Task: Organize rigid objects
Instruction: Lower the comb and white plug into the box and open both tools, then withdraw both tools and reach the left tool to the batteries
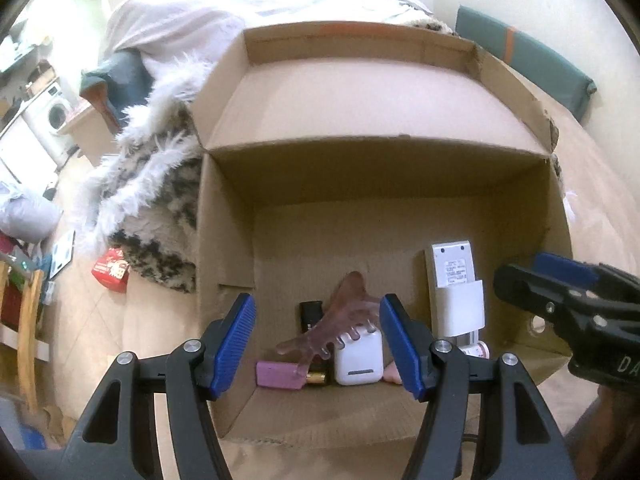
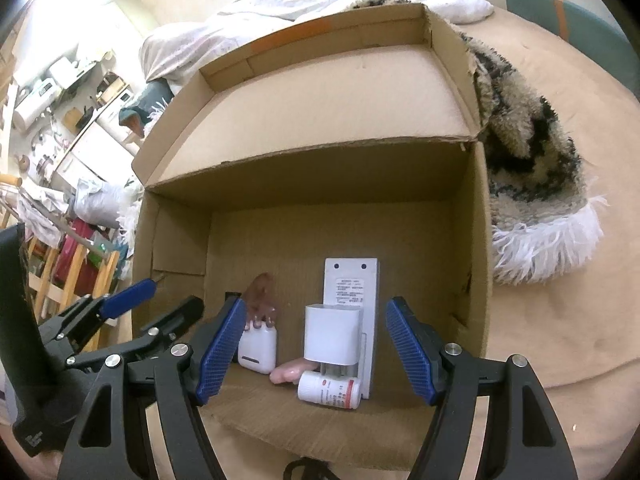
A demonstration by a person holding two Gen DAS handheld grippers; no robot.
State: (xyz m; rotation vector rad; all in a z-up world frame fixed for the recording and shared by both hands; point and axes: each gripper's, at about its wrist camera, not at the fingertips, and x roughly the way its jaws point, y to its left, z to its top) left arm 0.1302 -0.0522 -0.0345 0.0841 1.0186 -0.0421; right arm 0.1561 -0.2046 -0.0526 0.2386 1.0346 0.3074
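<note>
An open cardboard box (image 1: 400,224) (image 2: 320,216) lies on a bed and holds the objects. In the left wrist view I see a translucent pink comb (image 1: 332,320), a white earbud case (image 1: 358,358), a pink block (image 1: 280,376), a black item (image 1: 311,312) and a white remote in a holder (image 1: 454,280). The right wrist view shows the remote (image 2: 352,292), the white holder (image 2: 334,334), a white pill bottle (image 2: 330,391), the case (image 2: 258,346) and a pink piece (image 2: 286,374). My left gripper (image 1: 318,344) is open and empty above the comb. My right gripper (image 2: 316,352) is open and empty before the holder.
A furry black-and-white blanket (image 1: 160,184) (image 2: 528,152) lies beside the box on the beige bed sheet (image 2: 560,340). A white duvet (image 1: 224,12) lies behind. A teal cushion (image 1: 532,60) is at the far right. A red packet (image 1: 110,274) lies left.
</note>
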